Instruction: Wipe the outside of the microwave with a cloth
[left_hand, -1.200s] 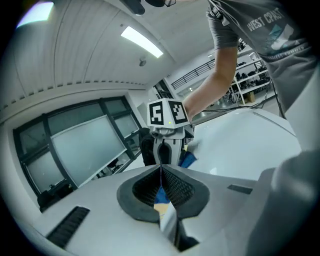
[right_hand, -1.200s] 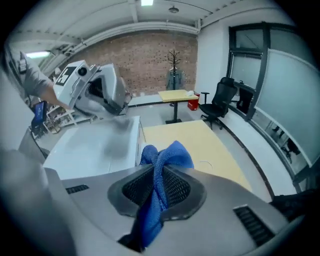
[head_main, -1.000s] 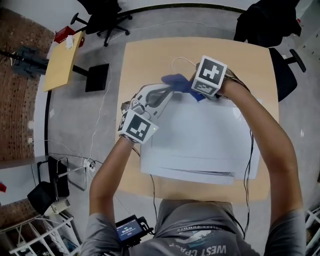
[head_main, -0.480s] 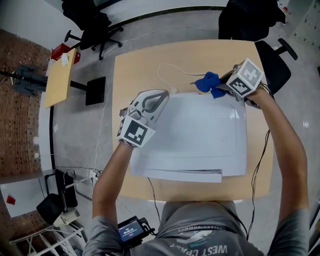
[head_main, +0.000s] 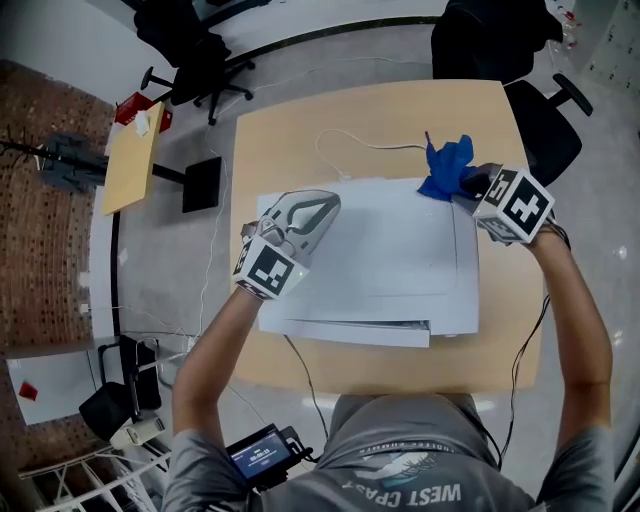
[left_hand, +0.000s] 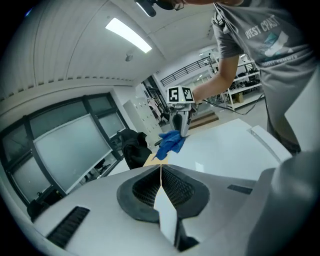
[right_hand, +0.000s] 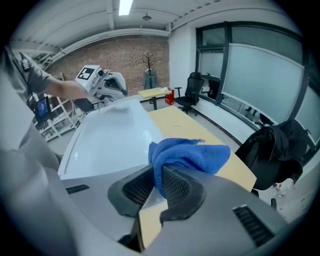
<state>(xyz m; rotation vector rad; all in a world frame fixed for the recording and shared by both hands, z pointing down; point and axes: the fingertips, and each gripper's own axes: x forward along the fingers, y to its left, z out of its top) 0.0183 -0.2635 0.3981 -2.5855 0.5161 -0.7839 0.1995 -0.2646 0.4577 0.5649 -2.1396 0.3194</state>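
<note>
The microwave (head_main: 385, 255) is a plain white box seen from above, its flat top smooth and glossy. It lies in the middle of the light wooden worktop (head_main: 285, 135). The blue cloth (head_main: 446, 166) is a bunched, fuzzy wad at the microwave's far right corner, overhanging the edge there.

Beyond the far edge a broad bare strip of worktop carries only a thin white cord (head_main: 352, 146). The strips to the left and right are narrower. A dark office chair (head_main: 545, 115) stands off the far right corner.

The right tongs (head_main: 464, 184) pinch the cloth between nearly closed jaws, with the arm stretched along the microwave's right side. The left tongs (head_main: 322, 207) have their jaws together and empty. They point across the left part of the top, the forearm angled in from the near left.
</note>
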